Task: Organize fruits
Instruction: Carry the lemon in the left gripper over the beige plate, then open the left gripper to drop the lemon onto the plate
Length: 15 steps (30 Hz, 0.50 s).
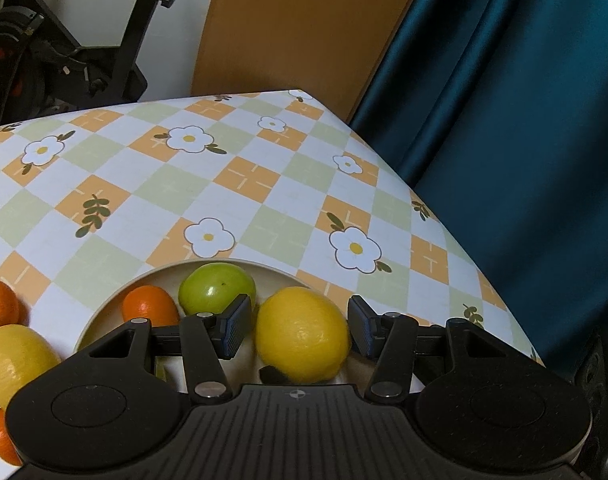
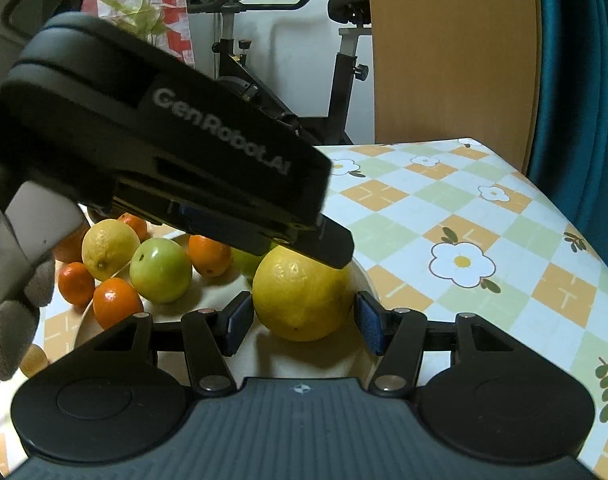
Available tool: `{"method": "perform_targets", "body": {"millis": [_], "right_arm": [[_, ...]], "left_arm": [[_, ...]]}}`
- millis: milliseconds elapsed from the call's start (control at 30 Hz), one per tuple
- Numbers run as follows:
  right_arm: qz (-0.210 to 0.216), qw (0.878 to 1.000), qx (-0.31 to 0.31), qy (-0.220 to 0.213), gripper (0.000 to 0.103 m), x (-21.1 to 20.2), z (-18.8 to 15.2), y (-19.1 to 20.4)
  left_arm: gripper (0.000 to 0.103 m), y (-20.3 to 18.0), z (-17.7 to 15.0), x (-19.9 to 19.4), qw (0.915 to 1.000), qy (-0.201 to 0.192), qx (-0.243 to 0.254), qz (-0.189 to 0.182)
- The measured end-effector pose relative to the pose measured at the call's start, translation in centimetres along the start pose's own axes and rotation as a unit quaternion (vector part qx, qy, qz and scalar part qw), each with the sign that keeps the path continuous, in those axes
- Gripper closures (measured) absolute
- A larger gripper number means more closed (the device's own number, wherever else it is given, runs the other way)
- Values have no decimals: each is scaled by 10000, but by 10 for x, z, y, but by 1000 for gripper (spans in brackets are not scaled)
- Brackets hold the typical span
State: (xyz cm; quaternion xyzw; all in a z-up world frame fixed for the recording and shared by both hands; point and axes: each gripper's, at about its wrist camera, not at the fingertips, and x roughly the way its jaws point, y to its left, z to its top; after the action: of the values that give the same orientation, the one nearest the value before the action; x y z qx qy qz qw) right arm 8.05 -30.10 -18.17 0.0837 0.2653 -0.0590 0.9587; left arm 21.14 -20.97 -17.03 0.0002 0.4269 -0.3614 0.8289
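A beige plate holds a green apple, an orange and a large lemon. My left gripper is open around this lemon, pads just beside it. In the right wrist view the same lemon sits on the plate between the open fingers of my right gripper; the left gripper's body reaches over it from the left. Another green apple, oranges and a second lemon lie nearby.
The checked floral tablecloth covers the table; its right edge meets a teal curtain. Loose on the cloth at left are a lemon and oranges. An exercise bike and wooden panel stand behind.
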Motion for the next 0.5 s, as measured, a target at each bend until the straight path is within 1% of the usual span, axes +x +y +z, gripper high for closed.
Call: {"method": "perform_targets", "body": {"millis": [200, 333, 500], "right_arm": [[-95, 9999, -17, 69, 44, -3, 2, 2], [-129, 9999, -5, -73, 44, -14, 5, 4], [-70, 9997, 31, -211, 44, -26, 10, 11]], "left_arm": [[47, 6, -2, -17, 9999, -133, -52, -13], [47, 13, -3, -33, 9998, -210, -26, 28], [47, 30, -4, -60, 9993, -349, -80, 127]]}}
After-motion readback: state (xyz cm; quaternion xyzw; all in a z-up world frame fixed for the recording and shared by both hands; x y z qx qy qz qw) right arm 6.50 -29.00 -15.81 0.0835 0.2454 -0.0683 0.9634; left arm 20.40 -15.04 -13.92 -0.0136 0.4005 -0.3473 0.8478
